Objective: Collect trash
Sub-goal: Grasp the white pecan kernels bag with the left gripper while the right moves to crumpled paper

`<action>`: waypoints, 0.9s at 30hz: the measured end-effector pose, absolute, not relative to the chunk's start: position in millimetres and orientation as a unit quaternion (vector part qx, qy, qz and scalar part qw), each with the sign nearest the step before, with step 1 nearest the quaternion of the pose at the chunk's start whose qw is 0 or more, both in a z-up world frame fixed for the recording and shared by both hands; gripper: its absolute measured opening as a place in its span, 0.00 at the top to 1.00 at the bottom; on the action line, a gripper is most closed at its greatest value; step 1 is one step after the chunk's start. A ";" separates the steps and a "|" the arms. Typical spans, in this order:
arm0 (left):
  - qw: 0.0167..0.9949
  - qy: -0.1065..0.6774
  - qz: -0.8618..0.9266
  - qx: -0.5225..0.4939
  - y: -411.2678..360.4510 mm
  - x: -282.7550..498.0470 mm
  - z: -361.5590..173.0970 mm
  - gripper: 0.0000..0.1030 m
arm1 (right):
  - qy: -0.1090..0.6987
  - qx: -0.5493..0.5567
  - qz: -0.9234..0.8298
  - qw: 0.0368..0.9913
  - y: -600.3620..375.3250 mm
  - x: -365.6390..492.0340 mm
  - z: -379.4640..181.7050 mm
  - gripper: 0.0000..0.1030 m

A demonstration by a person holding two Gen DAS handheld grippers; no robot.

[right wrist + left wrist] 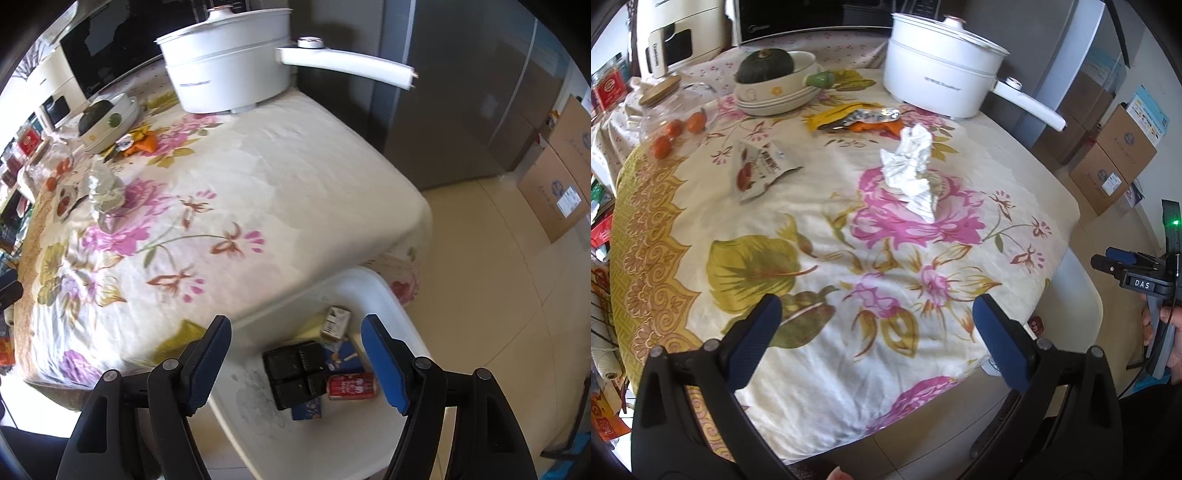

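Floral cloth (820,221) covers the worktop, and the trash lies spread on it. A crumpled tissue (912,166) sits on the large pink flower near the middle. A snack packet (757,166) printed with red fruit lies flat to its left, well apart from it. A foil wrapper (864,118) with yellow and orange scraps lies further back, just in front of the white pot (934,70) and beside the stacked bowls (775,92) holding a dark squash.

Left claw (877,328): wide open, holding nothing, over the near part of the cloth, short of the tissue.

Right claw (295,354): wide open, holding nothing, off the worktop's corner above a white bin (388,295). The bin holds a red can (351,386), a black tray (295,373), a small carton (336,323) and blue packaging.
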State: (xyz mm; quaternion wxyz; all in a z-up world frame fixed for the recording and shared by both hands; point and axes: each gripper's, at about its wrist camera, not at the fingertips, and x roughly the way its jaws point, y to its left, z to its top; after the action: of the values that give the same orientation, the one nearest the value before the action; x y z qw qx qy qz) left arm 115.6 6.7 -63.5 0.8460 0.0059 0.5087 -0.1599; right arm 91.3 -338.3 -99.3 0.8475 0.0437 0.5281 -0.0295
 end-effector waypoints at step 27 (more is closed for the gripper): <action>0.863 0.500 -0.077 -0.007 108.2 199.8 -109.1 0.01 | 0.532 -0.034 0.048 0.844 -211.5 185.9 -120.3 0.22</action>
State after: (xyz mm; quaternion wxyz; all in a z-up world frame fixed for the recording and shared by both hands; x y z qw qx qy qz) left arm 199.8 108.2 -109.1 0.8627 -0.0073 0.4997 -0.0773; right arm 185.9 -211.5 -120.3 0.8445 -0.0342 0.5324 0.0478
